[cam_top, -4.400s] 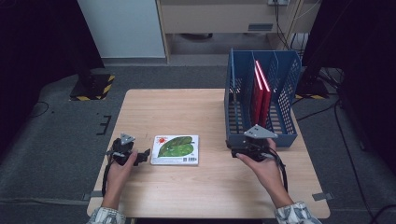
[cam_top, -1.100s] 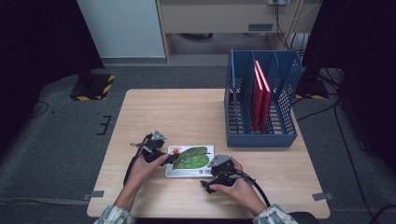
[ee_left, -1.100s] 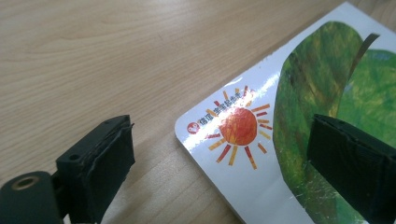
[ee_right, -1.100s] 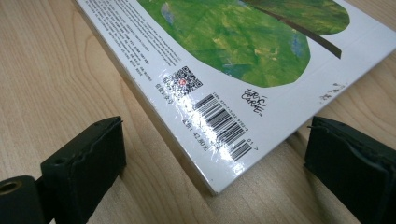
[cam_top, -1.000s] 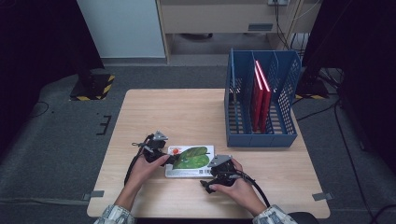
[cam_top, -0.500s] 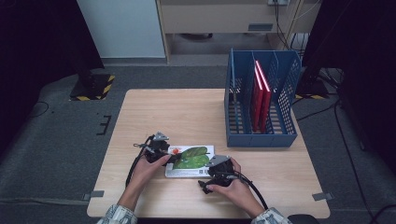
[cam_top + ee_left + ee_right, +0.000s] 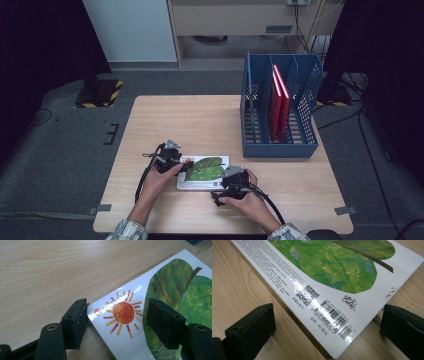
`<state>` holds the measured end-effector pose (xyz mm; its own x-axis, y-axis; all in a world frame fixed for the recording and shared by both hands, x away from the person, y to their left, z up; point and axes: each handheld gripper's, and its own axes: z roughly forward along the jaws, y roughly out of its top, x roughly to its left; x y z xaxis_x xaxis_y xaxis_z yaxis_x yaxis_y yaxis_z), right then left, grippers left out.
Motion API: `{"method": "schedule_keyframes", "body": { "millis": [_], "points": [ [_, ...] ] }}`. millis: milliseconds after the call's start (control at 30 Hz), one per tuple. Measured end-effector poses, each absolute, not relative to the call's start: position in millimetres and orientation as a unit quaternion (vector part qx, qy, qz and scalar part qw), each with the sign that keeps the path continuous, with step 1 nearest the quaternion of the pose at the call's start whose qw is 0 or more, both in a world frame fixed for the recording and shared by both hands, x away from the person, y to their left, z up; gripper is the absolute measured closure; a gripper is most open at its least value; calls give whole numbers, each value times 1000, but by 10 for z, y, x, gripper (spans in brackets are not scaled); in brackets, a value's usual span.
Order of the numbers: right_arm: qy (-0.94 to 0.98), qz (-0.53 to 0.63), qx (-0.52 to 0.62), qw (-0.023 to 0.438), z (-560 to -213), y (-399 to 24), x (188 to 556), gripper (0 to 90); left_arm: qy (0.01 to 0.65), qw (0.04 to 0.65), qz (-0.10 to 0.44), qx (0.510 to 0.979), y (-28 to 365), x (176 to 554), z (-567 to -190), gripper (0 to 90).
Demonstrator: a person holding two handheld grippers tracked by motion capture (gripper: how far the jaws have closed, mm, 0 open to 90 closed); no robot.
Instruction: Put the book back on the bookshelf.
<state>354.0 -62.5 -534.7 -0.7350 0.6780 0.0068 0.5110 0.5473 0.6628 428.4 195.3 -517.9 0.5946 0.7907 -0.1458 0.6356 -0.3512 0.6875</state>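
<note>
Glossy picture book squared up between two claws

Pale wood bench (image 7: 200,120), with the picture book (image 7: 203,172) lying flat near the front edge, cover side showing a green leaf. Left claw (image 7: 117,322) spread wide over the corner with the painted orange sun (image 7: 122,312): one jaw off the book's edge over the wood, the other over the green of the cover, neither pressing. Right claw (image 7: 327,332) equally wide, straddling the near corner that carries the barcode, jaws resting low beside the book on either side, apart from it. Nothing gripped by either.

Judged as the approach-to-grasp step: both claws lined up on opposite corners, closure not yet made. Next move likely calls for getting a jaw under an edge, since a flat book gives little to pinch; tipping or sliding a corner off the bench surface first, then closing on the thickness. Probable destination, as a guess only: blue file rack (image 7: 280,107) at the back right, already holding red books (image 7: 278,100) upright.

Legible on the cover: "ERIC CARLE" signature by the leaf, a QR code, barcode digits too fine to trust, price line ending "42.80".
</note>
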Motion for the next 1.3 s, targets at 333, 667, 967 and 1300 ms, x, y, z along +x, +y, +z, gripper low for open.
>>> {"method": "schedule_keyframes", "body": {
  "millis": [333, 667, 967, 1300],
  "points": [
    [861, 336, 358, 135, -5357, -596, 3547, 2, 444, 376, 102, 807, 1988, 4274, -5120, 351],
    [853, 338, 372, 142, -5364, -570, 3549, 1, 448, 377, 106, 804, 1971, 4268, -5086, 350],
    [857, 327, 374, 138, -5346, -550, 3554, 1, 451, 380, 106, 800, 1971, 4267, -5047, 350],
    [849, 337, 387, 126, -5336, -565, 3566, 1, 452, 390, 103, 796, 1991, 4267, -4998, 354]
  ]
}}
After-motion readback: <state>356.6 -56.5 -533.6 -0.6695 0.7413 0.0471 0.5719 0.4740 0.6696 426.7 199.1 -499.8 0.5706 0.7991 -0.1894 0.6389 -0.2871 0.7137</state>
